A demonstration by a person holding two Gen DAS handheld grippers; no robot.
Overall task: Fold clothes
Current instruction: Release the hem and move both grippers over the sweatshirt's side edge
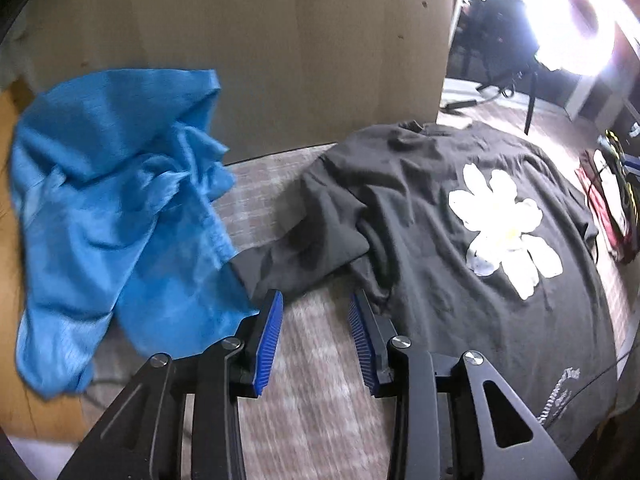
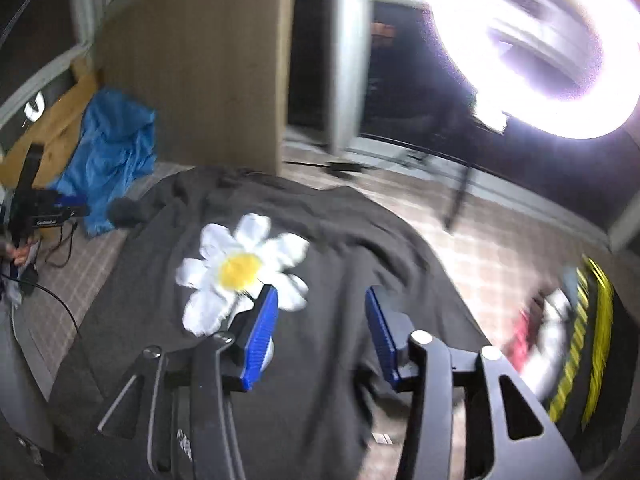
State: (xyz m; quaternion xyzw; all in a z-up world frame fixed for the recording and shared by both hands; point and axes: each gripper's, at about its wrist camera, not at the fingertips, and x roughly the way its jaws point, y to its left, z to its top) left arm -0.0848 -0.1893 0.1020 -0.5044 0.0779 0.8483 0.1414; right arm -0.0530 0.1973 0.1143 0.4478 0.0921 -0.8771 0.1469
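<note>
A black T-shirt (image 1: 460, 280) with a white daisy print (image 1: 504, 224) lies spread on a checked surface, one sleeve (image 1: 304, 248) folded toward its body. My left gripper (image 1: 316, 304) hovers open just off that sleeve's hem, nothing between its blue pads (image 1: 268, 340). In the right wrist view the same black T-shirt (image 2: 340, 240) fills the middle, and my right gripper (image 2: 322, 300) stands open above the fabric beside the daisy print (image 2: 240, 268), holding nothing. A crumpled blue garment (image 1: 116, 216) lies to the left, also seen as the blue garment (image 2: 112, 160) at the far left.
A tall cardboard panel (image 1: 260, 40) stands behind the clothes. A bright ring light (image 2: 540, 40) on a stand glares at the upper right. A red, white and yellow-striped pile (image 2: 572, 328) sits at the right edge. Cables and a black device (image 2: 36, 212) lie far left.
</note>
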